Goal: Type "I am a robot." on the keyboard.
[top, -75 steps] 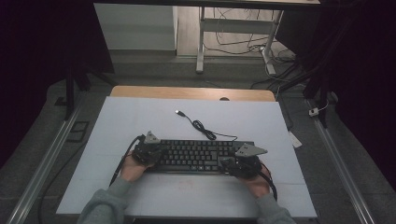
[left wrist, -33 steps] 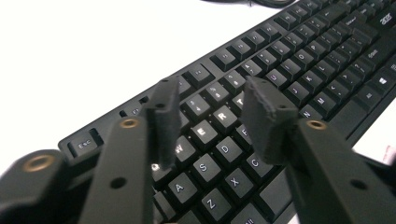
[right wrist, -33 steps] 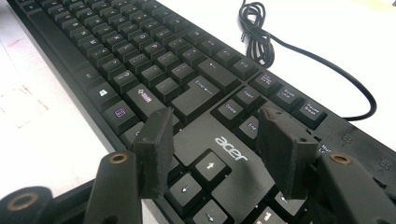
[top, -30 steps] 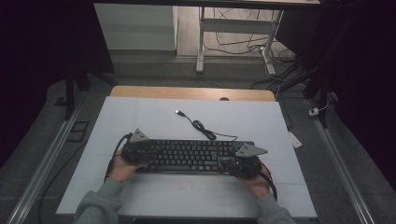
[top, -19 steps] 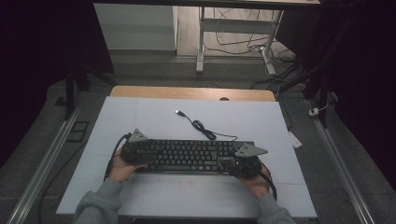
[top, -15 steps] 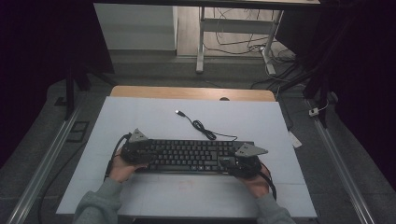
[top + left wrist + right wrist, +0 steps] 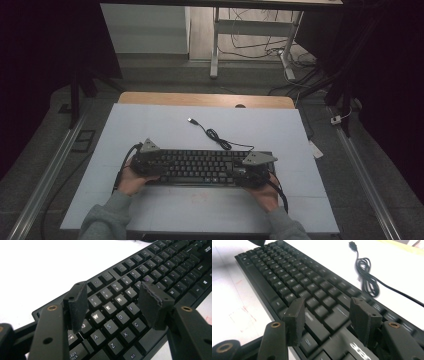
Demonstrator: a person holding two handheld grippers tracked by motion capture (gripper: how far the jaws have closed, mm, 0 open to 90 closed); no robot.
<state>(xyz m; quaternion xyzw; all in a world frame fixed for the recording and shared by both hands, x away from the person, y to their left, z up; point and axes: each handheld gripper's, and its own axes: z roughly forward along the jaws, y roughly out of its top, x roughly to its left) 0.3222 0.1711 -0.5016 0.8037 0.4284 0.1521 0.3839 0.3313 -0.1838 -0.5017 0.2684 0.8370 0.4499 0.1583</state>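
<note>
- A black keyboard (image 7: 202, 166) lies flat on the white table (image 7: 150, 125), in the near half, its long side running left to right.
- The left gripper (image 7: 150, 159) sits over the keyboard's left end, with the person's left hand (image 7: 131, 181) behind it on the near side.
- In the left gripper view its jaws stand apart above the letter keys, around W, E, R and D; the pads hang over the keys with nothing pinched between them. The jaws have just been opening.
- The right gripper (image 7: 252, 169) sits over the keyboard's right end, the right hand (image 7: 265, 192) behind it at the near edge.
- In the right gripper view its jaws are apart too, hovering over the keys at that end; nothing is clamped. Whether the pads brush the keycaps I cannot tell.
- The keyboard's cable (image 7: 220, 141) runs from its far edge out over the table, bunches into a small coil just beyond the keyboard and ends in a USB plug (image 7: 191, 120) lying farther off, to the left of the coil.
- A strip of bare wood (image 7: 205, 99) shows along the table's far edge.
- Grey sleeves (image 7: 105, 220) come in from the near edge on both sides.
</note>
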